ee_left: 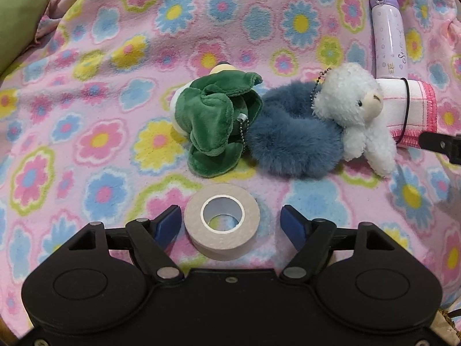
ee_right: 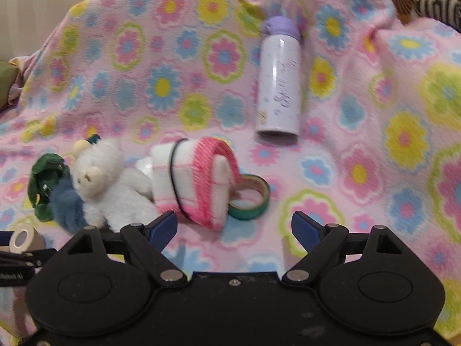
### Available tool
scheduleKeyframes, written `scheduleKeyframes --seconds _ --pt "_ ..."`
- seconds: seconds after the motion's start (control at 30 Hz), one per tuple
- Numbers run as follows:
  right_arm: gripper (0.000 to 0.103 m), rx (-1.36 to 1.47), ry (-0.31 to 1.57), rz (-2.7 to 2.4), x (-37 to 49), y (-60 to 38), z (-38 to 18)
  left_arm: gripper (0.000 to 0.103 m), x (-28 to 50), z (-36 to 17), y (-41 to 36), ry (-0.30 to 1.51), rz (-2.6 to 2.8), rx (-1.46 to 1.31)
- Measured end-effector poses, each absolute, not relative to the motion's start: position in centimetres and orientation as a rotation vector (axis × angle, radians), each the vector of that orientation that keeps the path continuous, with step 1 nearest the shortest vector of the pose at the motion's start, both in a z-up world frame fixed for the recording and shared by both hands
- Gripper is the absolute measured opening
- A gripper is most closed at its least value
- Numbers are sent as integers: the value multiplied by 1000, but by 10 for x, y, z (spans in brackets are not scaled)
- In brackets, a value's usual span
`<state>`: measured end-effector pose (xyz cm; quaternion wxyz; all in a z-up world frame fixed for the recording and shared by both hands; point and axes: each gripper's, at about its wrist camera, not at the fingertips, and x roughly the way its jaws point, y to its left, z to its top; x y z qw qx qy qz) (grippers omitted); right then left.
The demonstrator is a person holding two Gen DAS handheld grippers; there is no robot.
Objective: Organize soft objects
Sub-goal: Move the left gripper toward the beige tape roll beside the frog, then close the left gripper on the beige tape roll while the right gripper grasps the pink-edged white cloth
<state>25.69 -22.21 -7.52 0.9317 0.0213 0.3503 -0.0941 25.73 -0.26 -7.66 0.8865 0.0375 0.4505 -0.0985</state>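
Left wrist view: the left gripper (ee_left: 232,222) has its fingers spread around a beige tape roll (ee_left: 222,226) on the flowered blanket (ee_left: 86,86). Beyond lie a green plush (ee_left: 214,124), a furry blue scrunchie (ee_left: 291,141) and a white lamb plush (ee_left: 354,109), touching in a row. The lilac bottle (ee_left: 389,33) carries cursive writing too small to read.

Right wrist view: the right gripper (ee_right: 233,227), fingers spread, holds nothing, near a rolled pink-edged towel (ee_right: 196,181) beside a green tape ring (ee_right: 252,201).

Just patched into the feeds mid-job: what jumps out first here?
The loud pink flowered blanket under everything. At its middle huddle a green plush, a blue furry scrunchie and a white lamb plush. A beige tape roll sits between the open fingers of the left hand-held gripper; a lilac bottle lies farther back.
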Motion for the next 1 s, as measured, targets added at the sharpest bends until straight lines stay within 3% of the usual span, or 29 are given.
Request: scheduleKeyframes --seconds 0.27,0.37,0.57,0.67,0.73,0.83,0.9,1.0 --pt "88 52 676 -178 290 -210 -75 71 254 -77 0 922 -209 62" --pt "94 53 672 -197 300 -207 -79 72 254 -78 0 915 -211 61" --pt "93 32 660 -227 311 -199 -87 74 253 -78 1 906 -217 47" --pt "80 27 649 -205 310 -198 -86 73 253 -78 5 901 -223 22" --pt "66 47 647 -163 308 -200 -84 71 253 -78 6 897 -225 10" --pt "66 71 643 -165 306 -203 -80 61 252 -77 7 888 -219 6" --pt "68 79 652 -172 305 -206 -80 61 252 -77 9 888 -221 -3" --pt "86 69 639 -216 303 -205 -81 55 251 -77 9 885 -216 3"
